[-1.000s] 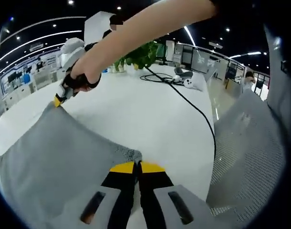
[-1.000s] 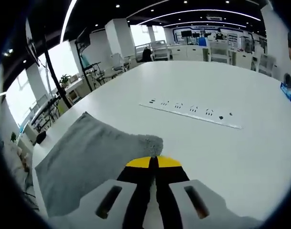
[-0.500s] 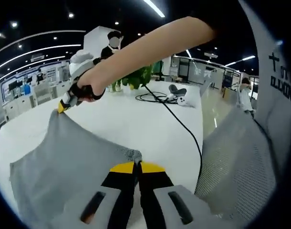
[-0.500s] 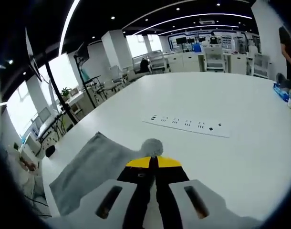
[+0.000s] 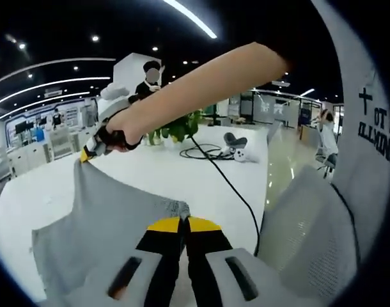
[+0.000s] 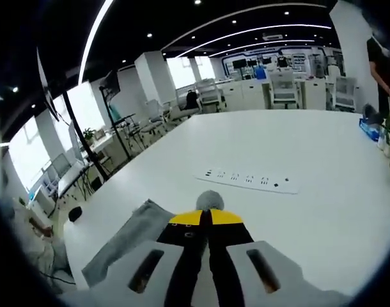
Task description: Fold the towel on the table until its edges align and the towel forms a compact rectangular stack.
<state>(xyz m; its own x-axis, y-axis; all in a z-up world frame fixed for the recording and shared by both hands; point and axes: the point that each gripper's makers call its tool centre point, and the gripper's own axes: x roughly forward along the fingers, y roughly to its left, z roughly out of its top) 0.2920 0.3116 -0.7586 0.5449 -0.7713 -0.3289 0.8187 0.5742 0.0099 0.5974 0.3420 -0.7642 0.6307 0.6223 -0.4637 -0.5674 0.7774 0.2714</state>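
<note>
A grey towel (image 5: 99, 224) hangs lifted over the white table (image 5: 156, 173), stretched between both grippers. My left gripper (image 5: 184, 220) is shut on one corner of it, with a bit of cloth poking out above the yellow tips. In the left gripper view the right gripper (image 5: 86, 153), held by a person's hand, pinches the far corner. In the right gripper view my right gripper (image 6: 206, 215) is shut on a towel corner (image 6: 210, 200), and the rest of the towel (image 6: 128, 240) droops to the lower left above the table (image 6: 297, 153).
A white power strip (image 6: 249, 180) lies on the table ahead of the right gripper. A black cable (image 5: 230, 185), a white device (image 5: 236, 155) and a green plant (image 5: 179, 128) sit at the far side. A grey mesh chair (image 5: 310, 236) stands to the right.
Both grippers have risen with the towel corners. The towel has come up off the table and now hangs narrower between them.
</note>
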